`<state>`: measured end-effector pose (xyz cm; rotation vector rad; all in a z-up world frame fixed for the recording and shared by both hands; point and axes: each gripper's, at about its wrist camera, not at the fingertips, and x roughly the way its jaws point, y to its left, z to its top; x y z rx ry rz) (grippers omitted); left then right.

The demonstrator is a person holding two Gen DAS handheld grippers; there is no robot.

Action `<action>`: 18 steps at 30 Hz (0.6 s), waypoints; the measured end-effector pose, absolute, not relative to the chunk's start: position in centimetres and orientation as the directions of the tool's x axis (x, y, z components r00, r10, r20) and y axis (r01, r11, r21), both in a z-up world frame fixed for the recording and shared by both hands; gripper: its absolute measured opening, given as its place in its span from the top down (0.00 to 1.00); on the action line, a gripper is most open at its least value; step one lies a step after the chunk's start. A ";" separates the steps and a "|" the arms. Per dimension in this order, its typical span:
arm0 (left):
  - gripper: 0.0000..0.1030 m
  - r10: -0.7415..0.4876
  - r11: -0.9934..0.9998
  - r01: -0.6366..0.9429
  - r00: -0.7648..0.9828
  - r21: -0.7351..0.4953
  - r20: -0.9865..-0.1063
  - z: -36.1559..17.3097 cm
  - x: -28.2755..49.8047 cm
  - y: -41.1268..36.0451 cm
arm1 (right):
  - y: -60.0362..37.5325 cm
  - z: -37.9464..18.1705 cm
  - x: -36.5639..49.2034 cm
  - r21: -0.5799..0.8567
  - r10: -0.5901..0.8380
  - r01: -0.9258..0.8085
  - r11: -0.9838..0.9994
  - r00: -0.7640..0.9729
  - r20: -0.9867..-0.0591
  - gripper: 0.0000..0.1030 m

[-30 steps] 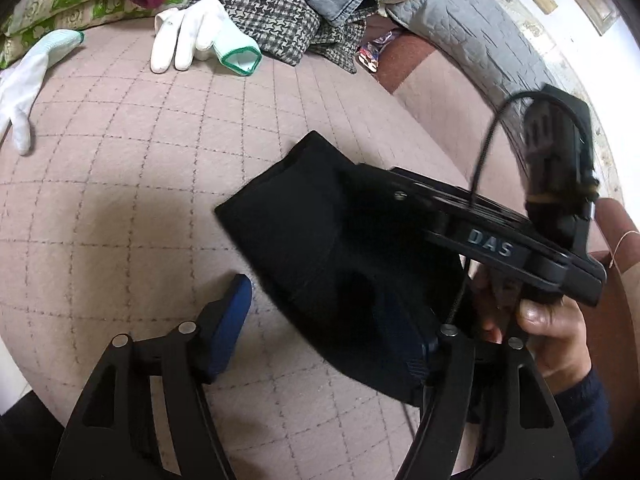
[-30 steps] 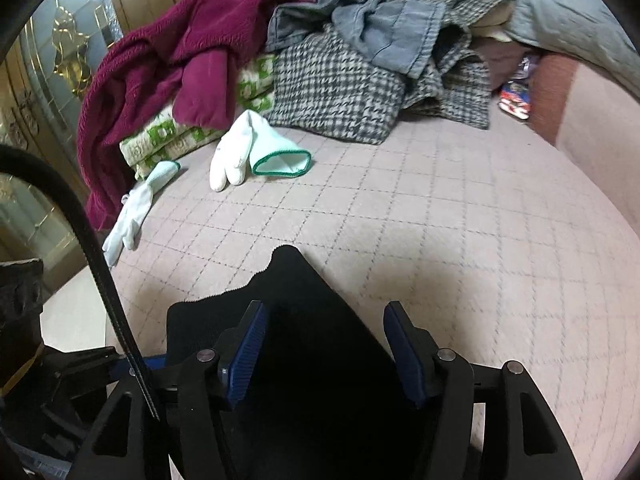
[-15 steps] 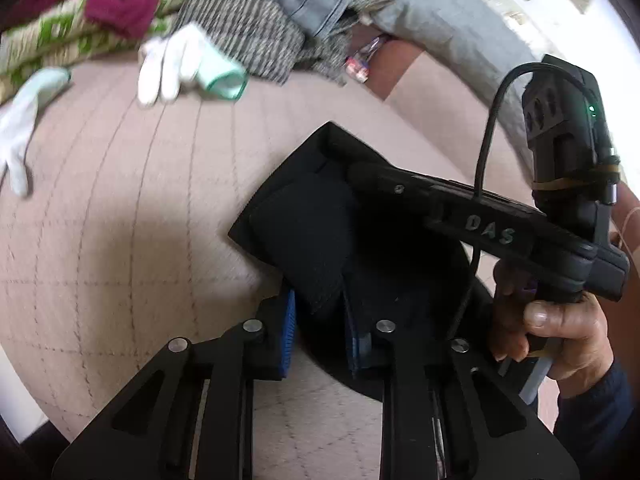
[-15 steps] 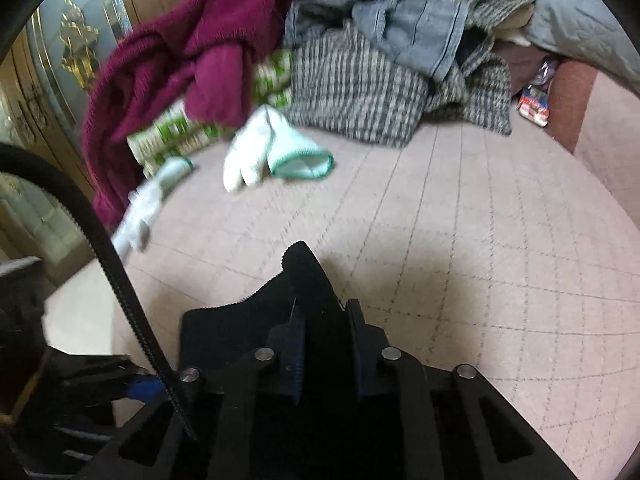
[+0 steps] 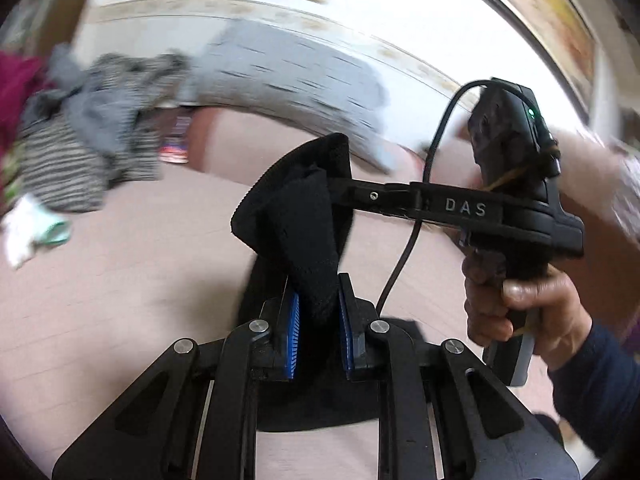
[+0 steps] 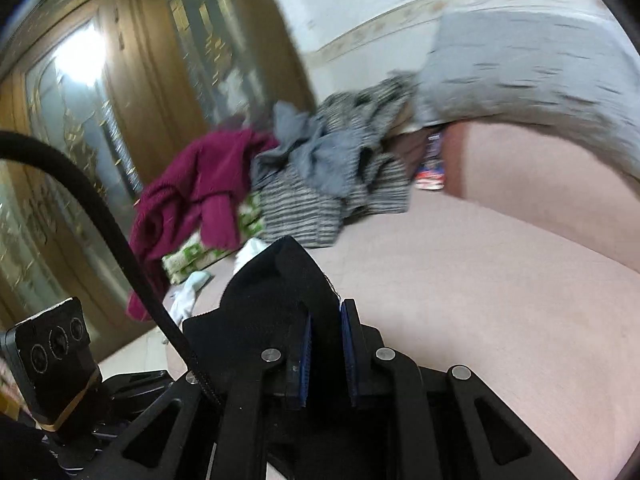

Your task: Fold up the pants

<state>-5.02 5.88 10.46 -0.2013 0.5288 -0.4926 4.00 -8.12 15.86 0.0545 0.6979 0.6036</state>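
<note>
Maroon garment [image 6: 192, 184], striped clothes pile [image 6: 320, 196], grey quilt [image 6: 520, 72], white gloves [image 5: 28, 228]

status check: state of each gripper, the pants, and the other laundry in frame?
Left gripper: shut on the black knit pants.
Right gripper: shut on the same pants.
Black knit pants: bunched, held by both grippers, lower part hanging to the pink quilted bed cover.
Maroon fleece garment: crumpled, unfolded.
Grey checked clothes pile: heaped, unfolded.
White gloves: lying loose, blurred.
</note>
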 end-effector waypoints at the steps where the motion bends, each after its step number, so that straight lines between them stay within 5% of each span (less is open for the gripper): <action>1: 0.85 -0.516 0.856 0.423 0.733 -0.297 -0.444 10.3 -5.0 4.7 | -9.6 15.9 3.0 0.246 0.522 -0.478 0.843 0.621 -0.585 0.89; 6: 0.85 -0.553 0.812 0.549 0.616 -0.198 -0.562 7.3 -5.1 -3.0 | -17.7 13.4 -1.2 0.333 0.438 -0.289 0.898 0.665 -0.604 0.90; 10: 0.85 -0.510 0.800 0.585 0.547 -0.132 -0.664 4.3 -5.0 -6.9 | -22.4 8.4 -2.4 0.326 0.289 -0.060 0.944 0.627 -0.723 0.90; 18: 0.67 -0.718 0.608 0.758 0.398 -0.236 -0.571 7.2 -7.1 -5.5 | -26.0 9.2 -6.2 0.313 0.170 0.100 0.944 0.667 -0.725 0.53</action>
